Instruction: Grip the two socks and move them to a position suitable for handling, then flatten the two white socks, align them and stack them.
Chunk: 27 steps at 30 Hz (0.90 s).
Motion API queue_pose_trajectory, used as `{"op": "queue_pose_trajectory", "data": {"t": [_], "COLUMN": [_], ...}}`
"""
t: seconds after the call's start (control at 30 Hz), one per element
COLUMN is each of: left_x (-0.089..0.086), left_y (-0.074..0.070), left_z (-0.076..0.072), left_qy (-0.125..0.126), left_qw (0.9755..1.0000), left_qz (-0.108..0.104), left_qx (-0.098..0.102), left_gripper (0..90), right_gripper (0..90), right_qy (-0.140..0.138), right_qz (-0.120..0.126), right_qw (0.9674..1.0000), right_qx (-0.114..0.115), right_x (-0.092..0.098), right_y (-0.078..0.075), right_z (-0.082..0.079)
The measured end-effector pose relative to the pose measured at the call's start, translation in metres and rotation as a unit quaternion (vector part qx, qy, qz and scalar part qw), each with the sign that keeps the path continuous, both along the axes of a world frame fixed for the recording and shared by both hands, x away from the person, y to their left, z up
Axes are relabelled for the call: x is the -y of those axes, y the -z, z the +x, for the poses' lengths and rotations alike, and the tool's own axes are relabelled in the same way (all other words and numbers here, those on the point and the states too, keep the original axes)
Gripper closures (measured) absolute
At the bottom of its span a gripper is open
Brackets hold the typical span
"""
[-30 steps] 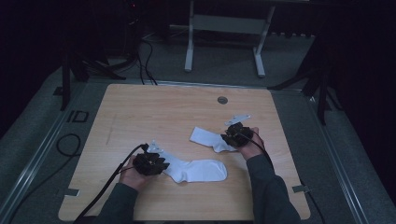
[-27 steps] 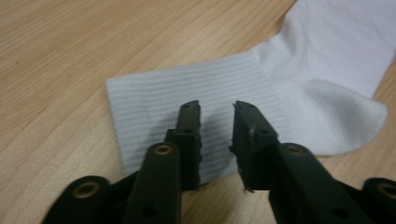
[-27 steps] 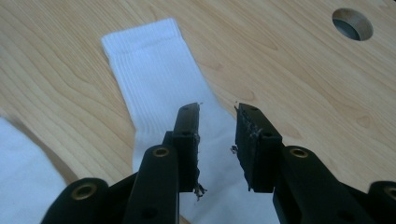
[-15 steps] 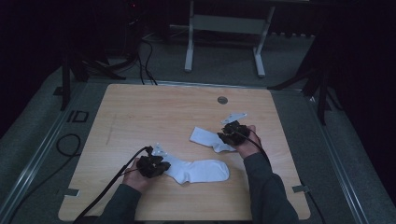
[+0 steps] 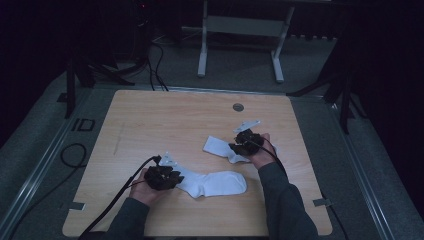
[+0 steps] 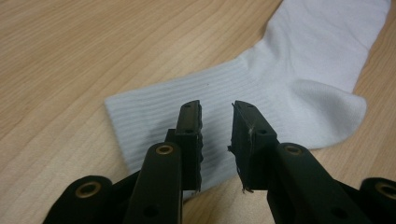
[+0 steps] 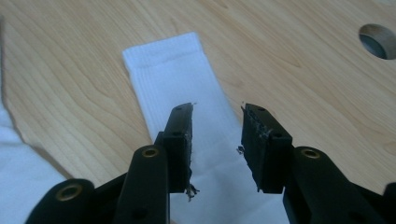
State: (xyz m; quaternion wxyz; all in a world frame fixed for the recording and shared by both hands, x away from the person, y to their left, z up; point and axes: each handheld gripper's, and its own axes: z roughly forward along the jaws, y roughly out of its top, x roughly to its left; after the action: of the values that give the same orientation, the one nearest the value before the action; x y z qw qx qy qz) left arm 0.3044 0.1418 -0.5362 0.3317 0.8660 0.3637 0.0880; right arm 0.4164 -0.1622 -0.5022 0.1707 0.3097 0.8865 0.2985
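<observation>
My left claw (image 6: pixel 216 133) has its jaws apart over the ribbed cuff of the near sock (image 6: pixel 261 88), with nothing gripped; my right claw (image 7: pixel 217 140) likewise stands apart astride the leg of the far sock (image 7: pixel 187 88), holding nothing. Against the frames from a second ago, the left claw has slid slightly toward me along the tabletop (image 5: pixel 165 120), and the right has barely shifted; both socks lie where they did. I judge that neither grasp has begun and that both claws are lining up on a cuff end. The near sock (image 5: pixel 210 183) lies flat at the front of the tabletop, cuff under the left claw (image 5: pixel 161 177), toe pointing right, heel bulging, the fabric white and clean. The far sock (image 5: pixel 220 147) lies to the right of centre, bent at the heel, its cuff end pointing left, its other end under the right claw (image 5: pixel 245 142).
</observation>
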Motion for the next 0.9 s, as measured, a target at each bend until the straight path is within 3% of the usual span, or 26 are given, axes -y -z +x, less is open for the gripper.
{"op": "queue_pose_trajectory", "data": {"t": [0.3, 0.7, 0.9], "left_x": [-0.008, -0.012, -0.015], "left_y": [-0.003, -0.004, -0.005], "left_z": [0.002, 0.003, 0.004], "left_qy": [-0.012, -0.02, -0.026], "left_qw": [0.9999, 0.9998, 0.9996], "left_qz": [-0.002, -0.005, -0.008], "left_qx": [0.003, 0.004, 0.004], "left_gripper": [71.0, 68.3, 68.1], "right_gripper": [60.1, 50.9, 52.0], "right_qy": [-0.023, -0.046, -0.053], "right_qz": [-0.015, -0.02, -0.051], "right_qw": [0.9996, 0.9985, 0.9967], "right_qx": [-0.003, -0.021, -0.034], "right_x": [-0.012, -0.024, -0.031], "right_y": [-0.001, 0.009, 0.015], "right_z": [0.004, 0.008, 0.017]}}
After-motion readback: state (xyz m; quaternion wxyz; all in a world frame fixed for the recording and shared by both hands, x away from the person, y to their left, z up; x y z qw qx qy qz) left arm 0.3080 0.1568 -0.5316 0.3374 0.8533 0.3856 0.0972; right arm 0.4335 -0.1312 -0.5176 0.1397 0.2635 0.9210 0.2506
